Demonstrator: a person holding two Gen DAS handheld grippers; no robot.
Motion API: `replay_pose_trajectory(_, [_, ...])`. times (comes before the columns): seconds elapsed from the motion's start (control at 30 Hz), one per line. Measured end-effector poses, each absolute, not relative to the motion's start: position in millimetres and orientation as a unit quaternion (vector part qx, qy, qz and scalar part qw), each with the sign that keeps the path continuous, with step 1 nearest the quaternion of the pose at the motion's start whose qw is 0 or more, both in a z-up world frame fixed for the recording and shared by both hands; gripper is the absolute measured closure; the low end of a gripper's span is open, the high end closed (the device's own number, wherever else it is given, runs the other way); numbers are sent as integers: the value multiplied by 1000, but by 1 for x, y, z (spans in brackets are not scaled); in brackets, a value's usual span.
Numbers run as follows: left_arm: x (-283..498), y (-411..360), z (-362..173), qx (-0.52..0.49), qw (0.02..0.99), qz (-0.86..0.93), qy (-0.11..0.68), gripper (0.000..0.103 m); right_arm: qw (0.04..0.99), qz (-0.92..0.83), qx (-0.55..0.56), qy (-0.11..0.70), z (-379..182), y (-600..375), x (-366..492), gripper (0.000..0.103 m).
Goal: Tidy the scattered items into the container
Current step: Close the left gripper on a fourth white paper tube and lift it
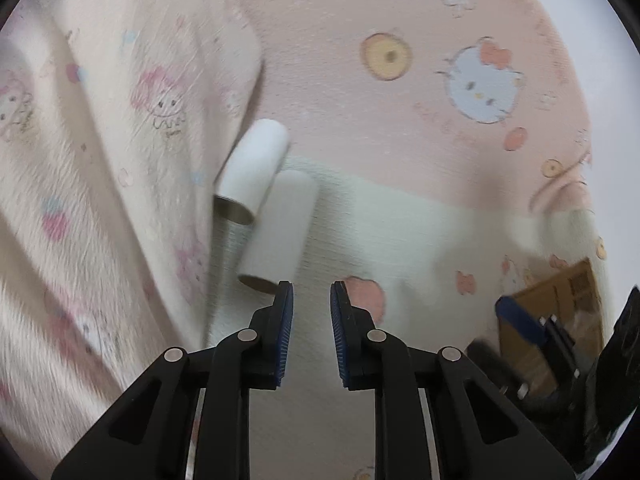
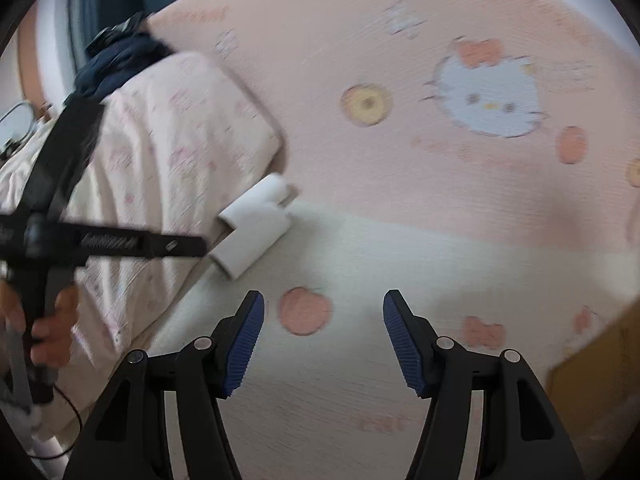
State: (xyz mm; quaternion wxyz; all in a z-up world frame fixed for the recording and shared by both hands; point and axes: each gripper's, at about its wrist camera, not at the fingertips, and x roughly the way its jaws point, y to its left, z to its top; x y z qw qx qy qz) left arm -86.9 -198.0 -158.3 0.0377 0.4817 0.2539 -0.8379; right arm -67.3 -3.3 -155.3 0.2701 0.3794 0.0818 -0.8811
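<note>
Two white cardboard tubes [image 1: 260, 200] lie side by side on the bed sheet [image 1: 360, 100], beside the pillow [image 1: 100, 140]. Both left gripper [image 1: 311, 294] and right gripper [image 2: 323, 304] have fingers apart, holding nothing. Next, I think: grab a tube, carry it to the cardboard box [image 1: 560, 300].

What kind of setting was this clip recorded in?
Probably a bedroom, on a bed: a pink cartoon-cat sheet, a cream printed quilt bunched beside it, and two white tubes lying on the bedding.
</note>
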Motion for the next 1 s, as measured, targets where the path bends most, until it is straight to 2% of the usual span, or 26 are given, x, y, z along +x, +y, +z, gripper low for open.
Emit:
replay_pose_trajectory(0.03, [-91, -201, -162, 486, 39, -835, 254, 72, 277, -878, 380, 84, -161, -10, -70, 43])
replay_pose_trajectory(0.07, [-96, -205, -166, 491, 39, -832, 256, 60, 282, -877, 380, 86, -166, -16, -71, 43])
replay_pose_trajectory(0.1, [-101, -207, -170, 495, 37, -828, 259, 54, 288, -875, 379, 91, -170, -22, -71, 43])
replay_pose_trajectory(0.27, [-118, -220, -194, 515, 43, -809, 280, 51, 296, -879, 363, 89, -186, -45, -83, 43])
replay_pose_trajectory(0.5, [-124, -223, -206, 505, 35, -808, 301, 52, 306, -859, 409, 30, -209, -53, -101, 43])
replay_pose_trajectory(0.53, [-123, -224, -207, 503, 33, -806, 311, 55, 306, -858, 411, 23, -210, -52, -101, 43])
replay_pose_trajectory(0.57, [-123, -224, -209, 504, 32, -800, 325, 65, 309, -857, 412, 14, -210, -52, -101, 43])
replay_pose_trajectory(0.77, [-119, -217, -220, 501, 4, -767, 400, 70, 318, -846, 427, -22, -214, -52, -106, 43])
replay_pose_trajectory(1.0, [-121, -190, -223, 513, -27, -760, 398, 70, 313, -829, 462, -38, -236, -50, -120, 43])
